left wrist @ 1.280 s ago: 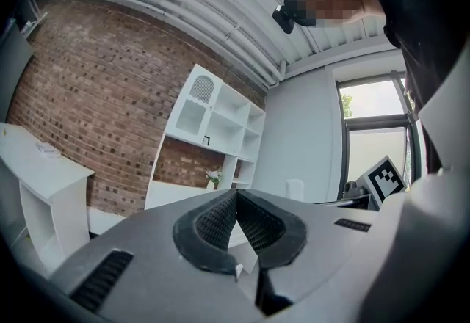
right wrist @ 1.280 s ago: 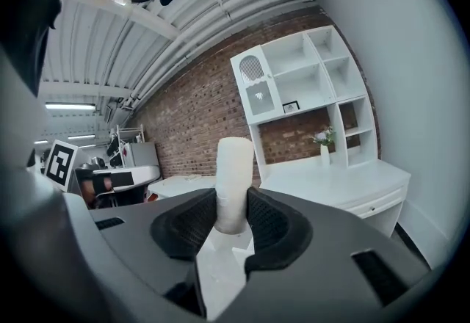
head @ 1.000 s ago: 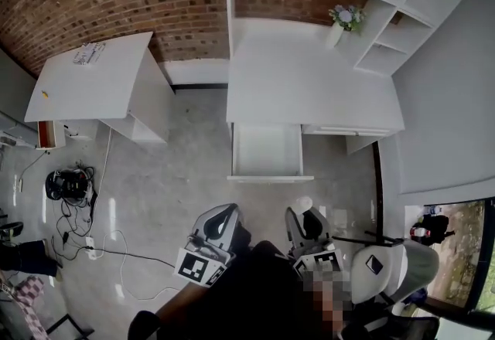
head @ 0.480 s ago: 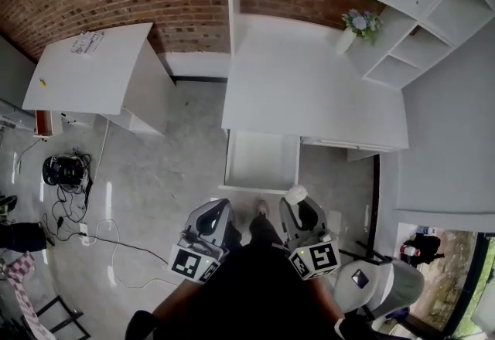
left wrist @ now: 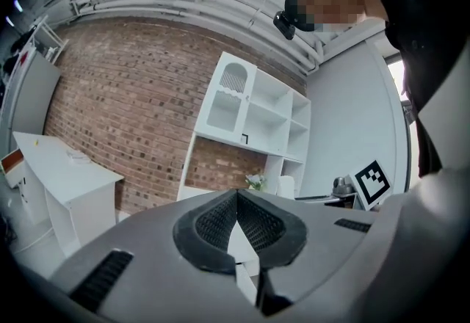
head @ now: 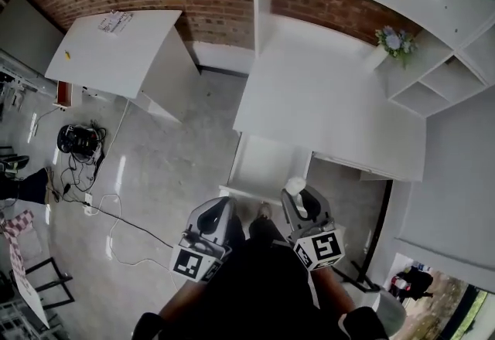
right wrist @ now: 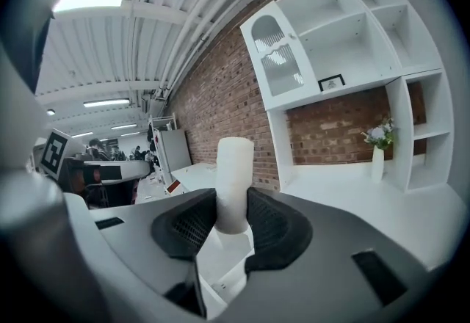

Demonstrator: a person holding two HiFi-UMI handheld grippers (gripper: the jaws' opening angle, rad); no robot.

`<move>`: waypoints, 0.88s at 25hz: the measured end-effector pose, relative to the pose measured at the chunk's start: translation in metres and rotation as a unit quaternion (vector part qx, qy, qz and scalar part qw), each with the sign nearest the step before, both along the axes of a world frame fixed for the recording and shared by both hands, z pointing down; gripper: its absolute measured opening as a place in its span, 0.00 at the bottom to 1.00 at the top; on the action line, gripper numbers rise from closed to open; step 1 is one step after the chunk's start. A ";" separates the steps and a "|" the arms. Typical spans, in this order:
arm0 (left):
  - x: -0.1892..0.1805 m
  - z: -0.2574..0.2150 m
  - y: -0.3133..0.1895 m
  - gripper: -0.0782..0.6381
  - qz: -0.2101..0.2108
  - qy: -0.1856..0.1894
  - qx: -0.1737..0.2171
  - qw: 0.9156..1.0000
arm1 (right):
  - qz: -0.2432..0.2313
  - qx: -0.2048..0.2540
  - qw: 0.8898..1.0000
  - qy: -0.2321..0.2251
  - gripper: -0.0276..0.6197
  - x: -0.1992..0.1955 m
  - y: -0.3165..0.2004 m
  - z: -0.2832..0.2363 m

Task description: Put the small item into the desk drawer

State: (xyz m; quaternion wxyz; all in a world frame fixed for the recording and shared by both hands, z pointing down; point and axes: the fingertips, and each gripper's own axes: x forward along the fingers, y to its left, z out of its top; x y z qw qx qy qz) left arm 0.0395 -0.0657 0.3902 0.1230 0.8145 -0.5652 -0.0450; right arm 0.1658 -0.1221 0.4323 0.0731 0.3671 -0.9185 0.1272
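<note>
Two handheld grippers sit low in the head view, close to the person's body. The right gripper (head: 297,196), at about 5 o'clock, has its jaws clamped on a small white cylinder (right wrist: 234,180) that stands upright between the pads and rises well above them. It could be a candle or a tight roll; the views are too soft to tell. The left gripper (head: 223,212), at about 6 o'clock, has its jaws closed together with nothing between them (left wrist: 236,216). Just beyond both jaw tips, toward 12 o'clock, the drawer (head: 263,163) of the white desk (head: 325,103) is pulled open, its pale bottom apparently bare. The cylinder hangs near the drawer's front rim, not yet over the inside. A vase of flowers (head: 390,43) stands on the desk at 2 o'clock, beside a white shelf unit (head: 448,76). A side table (head: 116,52) is at 10 o'clock and cables (head: 77,141) lie on the floor at 9 o'clock. To do this step well, the right gripper likely needs to carry the cylinder forward past the rim and lower it close to the drawer bottom before letting go. Dropped from a height, a tall round item would probably tip and roll.
</note>
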 end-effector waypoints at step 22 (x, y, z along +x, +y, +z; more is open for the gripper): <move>-0.030 0.013 -0.093 0.14 0.010 0.006 -0.013 1.000 | -0.027 -0.118 0.987 0.104 0.26 -0.051 -0.070 0.135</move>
